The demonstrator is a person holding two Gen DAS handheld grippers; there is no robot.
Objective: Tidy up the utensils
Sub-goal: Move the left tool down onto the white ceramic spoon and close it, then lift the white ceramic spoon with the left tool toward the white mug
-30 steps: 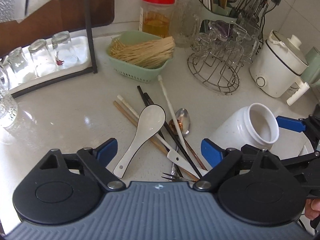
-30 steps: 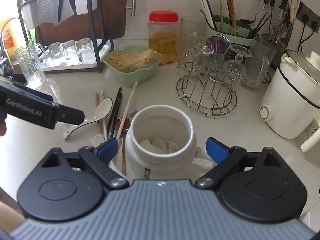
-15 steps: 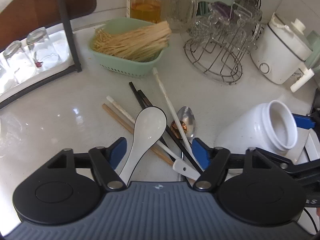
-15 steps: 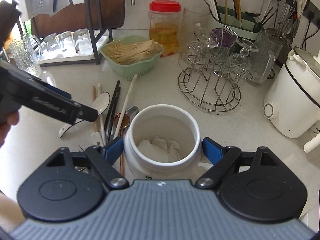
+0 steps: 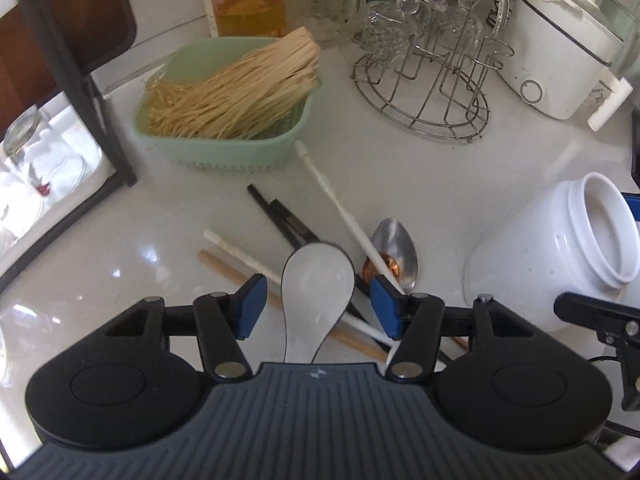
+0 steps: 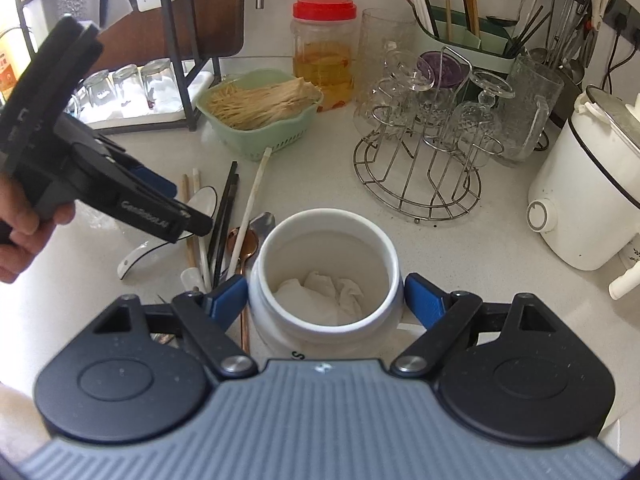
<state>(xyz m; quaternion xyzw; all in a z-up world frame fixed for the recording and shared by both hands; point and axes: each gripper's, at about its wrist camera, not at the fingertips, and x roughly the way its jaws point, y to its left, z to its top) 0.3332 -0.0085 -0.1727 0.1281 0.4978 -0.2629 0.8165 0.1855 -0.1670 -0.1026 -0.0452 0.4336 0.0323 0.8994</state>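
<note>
**A:** Quick read on your setup. Your left gripper (image 5: 316, 306) has just been closing, and the white spoon (image 5: 318, 280) sits between its pads, but they aren't pressing on it yet, so it's apart. Your right gripper (image 6: 324, 300) has also been closing and looks clamped on the white jar (image 6: 326, 276), pads against both sides. The rest of the utensils lie in a heap on the counter (image 5: 420, 184) just left of the jar: black chopsticks (image 5: 280, 216), a wooden pair (image 5: 224, 268), a long white stick (image 5: 340, 208) and a metal spoon (image 5: 396, 248).

**B:** So what bites you from here?

**A:** Mostly the pile. The spoon rests across the chopsticks, so if you lift it crooked you'll probably drag or flick a few across the counter. It's glazed and rounded too, so a pinch on the wide bowl could squirt it out. Your right pad is also just beside the white stick, so you might trap that as well.

**B:** And the containers?

**A:** The jar is upright and open, with only crumpled white paper at the bottom. The green basket (image 5: 224, 136) behind holds a bundle of pale sticks, and the red-lidded jar (image 6: 324, 52) has amber liquid.
</note>
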